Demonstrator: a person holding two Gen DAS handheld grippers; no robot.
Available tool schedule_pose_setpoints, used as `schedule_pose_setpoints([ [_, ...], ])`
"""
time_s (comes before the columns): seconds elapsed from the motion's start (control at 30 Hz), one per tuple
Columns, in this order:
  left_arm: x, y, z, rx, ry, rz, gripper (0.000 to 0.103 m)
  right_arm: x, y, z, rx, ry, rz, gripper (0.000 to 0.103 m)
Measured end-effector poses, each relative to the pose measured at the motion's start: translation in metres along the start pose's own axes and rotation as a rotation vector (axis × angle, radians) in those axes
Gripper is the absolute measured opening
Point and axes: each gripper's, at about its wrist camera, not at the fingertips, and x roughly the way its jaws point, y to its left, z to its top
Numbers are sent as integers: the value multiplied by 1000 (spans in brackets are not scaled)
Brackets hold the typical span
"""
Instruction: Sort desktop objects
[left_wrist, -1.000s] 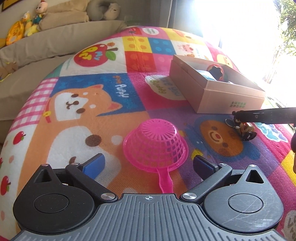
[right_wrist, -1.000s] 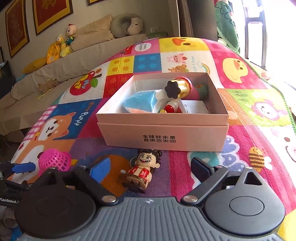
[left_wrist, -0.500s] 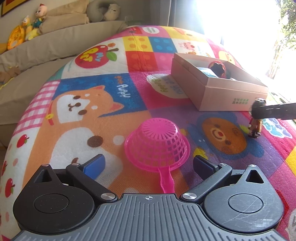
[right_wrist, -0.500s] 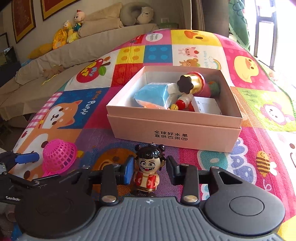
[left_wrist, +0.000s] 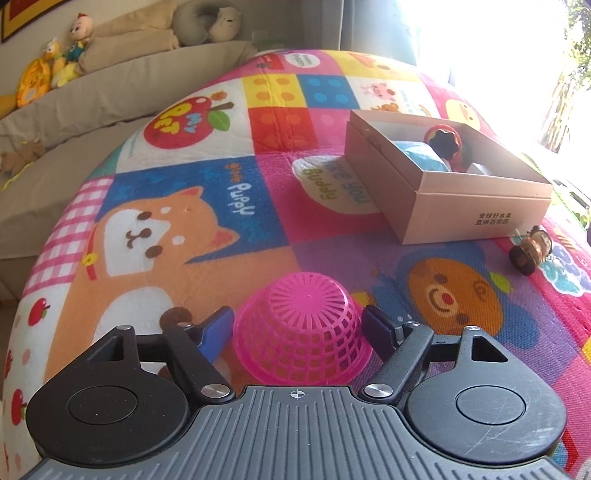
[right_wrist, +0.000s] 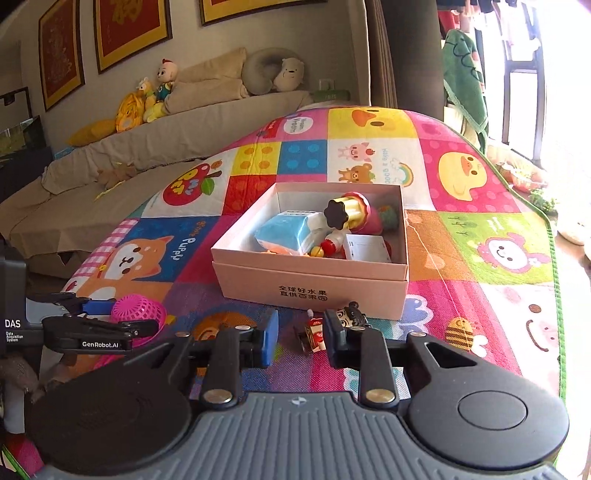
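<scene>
Mat (right_wrist: 480, 206) — figurine (right_wrist: 347, 317) half-hidden behind fingers (right_wrist: 334, 338)

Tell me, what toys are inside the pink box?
Inside the pink box you can see a blue packet, a yellow toy with a black flower-shaped cap, a small white box and red and yellow bits. Anything underneath is covered.

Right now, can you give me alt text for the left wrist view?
The left gripper straddles an upturned pink basket, jaws open on either side. Beyond on the colourful play mat sit an open cardboard box and a toppled small figurine.
</scene>
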Motion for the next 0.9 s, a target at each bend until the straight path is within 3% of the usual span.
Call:
schedule_pose_setpoints([
  [0.1, -3, -2, -3, 9, -2, 4, 81, 4, -6, -9, 17, 18, -6, 52],
  [0.23, -6, 0, -9, 3, -11, -8, 85, 17, -10, -17, 46, 50, -6, 62],
  [0.3, -6, 3, -12, -13, -11, -12, 91, 26, -13, -19, 59, 59, -23, 82],
  [0.4, -8, 8, -15, -32, -16, -33, 95, 40, -13, -20, 3, 57, -57, 98],
  [0.53, -9, 8, -16, -33, -24, -49, 97, 67, -17, -18, -96, 89, -86, 99],
  [0.67, -11, 9, -17, -36, -33, -74, 98, 87, -25, -12, -71, 124, -50, 99],
  [0.73, -13, 7, -18, -22, -46, -80, 98, 94, -27, -10, -48, 139, -42, 87],
  [0.77, -15, 5, -18, -8, -55, -78, 98, 97, -26, -9, -42, 152, -47, 74],
  [0.8, -16, 3, -19, 5, -61, -78, 98, 97, -24, -9, -48, 150, -64, 67],
  [0.9, -16, -6, -19, 51, -59, -48, 98, 91, -22, -10, -40, 154, -52, 66],
])
